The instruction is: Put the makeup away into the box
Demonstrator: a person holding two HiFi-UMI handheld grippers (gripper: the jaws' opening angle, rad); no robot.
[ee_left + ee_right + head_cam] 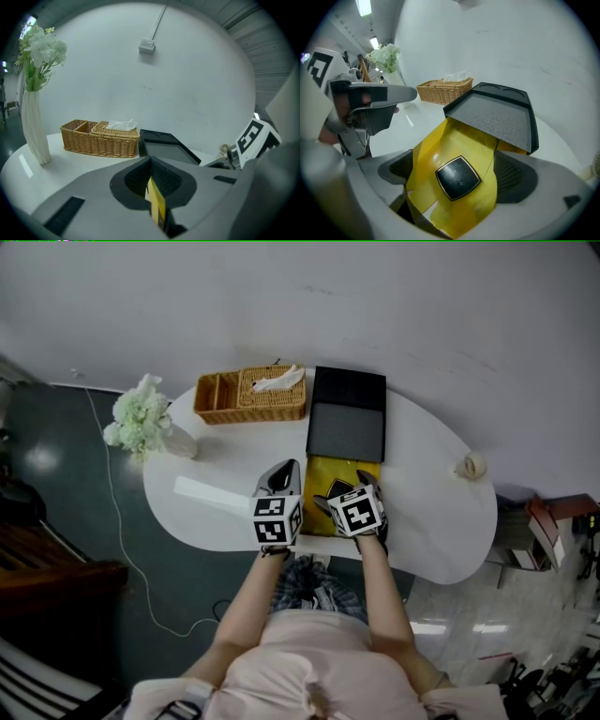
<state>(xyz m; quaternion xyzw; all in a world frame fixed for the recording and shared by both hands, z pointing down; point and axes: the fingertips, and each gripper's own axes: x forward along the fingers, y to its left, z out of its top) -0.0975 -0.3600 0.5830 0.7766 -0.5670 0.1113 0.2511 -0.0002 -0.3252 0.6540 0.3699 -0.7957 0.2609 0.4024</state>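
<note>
White counter [427, 512]. Black box [348, 390] sits toward the far side, with a yellow sheet [440, 140] spread at its near end. Makeup compact [458, 177] — black, square — lies on the yellow sheet. Right gripper [457, 161]: jaws wide apart either side of the compact, not pressing it. Left gripper [151, 161] — jaws together, pinching the sheet's edge. Wicker basket [248, 397] stands left of the box.

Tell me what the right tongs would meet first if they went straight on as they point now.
Probably the black compact lying in the yellow box, centred between the open right tongs; depth is unclear.
</note>
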